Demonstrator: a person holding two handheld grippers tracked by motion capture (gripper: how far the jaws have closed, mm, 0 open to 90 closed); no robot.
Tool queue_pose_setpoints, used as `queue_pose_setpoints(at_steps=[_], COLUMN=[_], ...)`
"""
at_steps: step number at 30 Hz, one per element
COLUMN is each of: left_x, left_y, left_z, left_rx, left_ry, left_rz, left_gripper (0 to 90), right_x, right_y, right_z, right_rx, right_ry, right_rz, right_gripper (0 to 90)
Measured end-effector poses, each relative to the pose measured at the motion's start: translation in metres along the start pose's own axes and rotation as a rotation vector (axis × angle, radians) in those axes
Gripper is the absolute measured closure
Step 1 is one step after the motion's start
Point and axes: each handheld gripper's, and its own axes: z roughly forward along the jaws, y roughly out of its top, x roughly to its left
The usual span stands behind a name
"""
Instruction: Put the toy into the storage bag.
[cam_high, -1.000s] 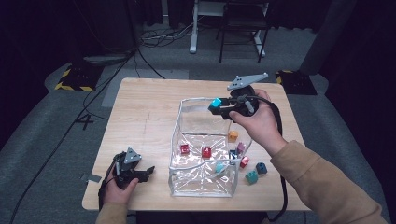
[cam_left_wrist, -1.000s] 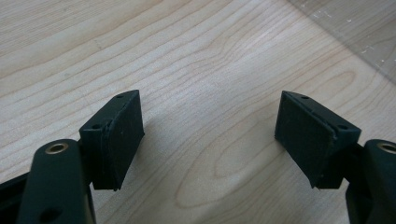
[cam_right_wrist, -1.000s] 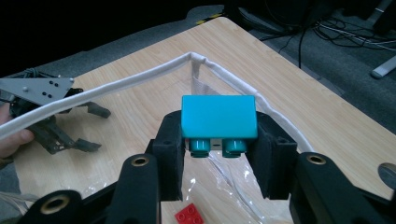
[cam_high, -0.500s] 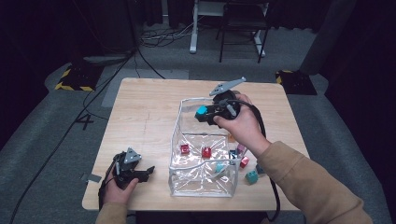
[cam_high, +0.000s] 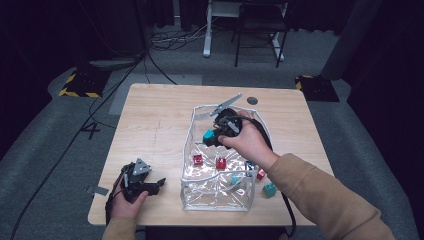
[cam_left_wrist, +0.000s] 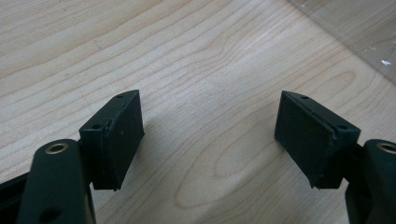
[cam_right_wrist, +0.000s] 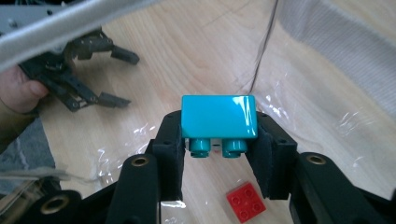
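**A curtained recording lab**

Black curtains (cam_high: 45, 30) close off the upper left and right of the frame. A light wooden table (cam_high: 150, 125) stands on grey carpet (cam_high: 45, 150), with black cables (cam_high: 165, 40) trailing across it. Yellow-and-black hazard-striped plates (cam_high: 80, 86) sit at mid left, and a white metal desk frame (cam_high: 220, 25) stands at top centre.

Left gripper (cam_left_wrist: 210, 135): two black jaws rise from the bottom edge and stand wide apart, nothing between them. Each jaw carries a flat black pad (cam_left_wrist: 119, 135) angled inward. Brass-coloured rivets sit on the links at lower left and lower right. Below and between the jaws lies a light wooden table (cam_left_wrist: 196, 60). Top right corner: edge of a clear plastic container (cam_left_wrist: 359, 28), apart from the jaws.
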Motion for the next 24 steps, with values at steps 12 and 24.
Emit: queue_pose_setpoints(at_steps=[12, 24], left_x=[0.0, 0.0], left_y=[0.0, 0.0], left_z=[0.0, 0.0], left_rx=[0.0, 0.0], left_ry=[-0.002, -0.001], left_rz=[-0.003, -0.003], left_gripper=[24.0, 24.0], right_x=[0.003, 0.006], right_y=[-0.003, -0.001], right_z=[-0.01, -0.058], right_rx=[-0.079, -0.239], right_ry=[0.064, 0.0], right_rz=[0.037, 0.007], right_gripper=[38.9, 39.5])
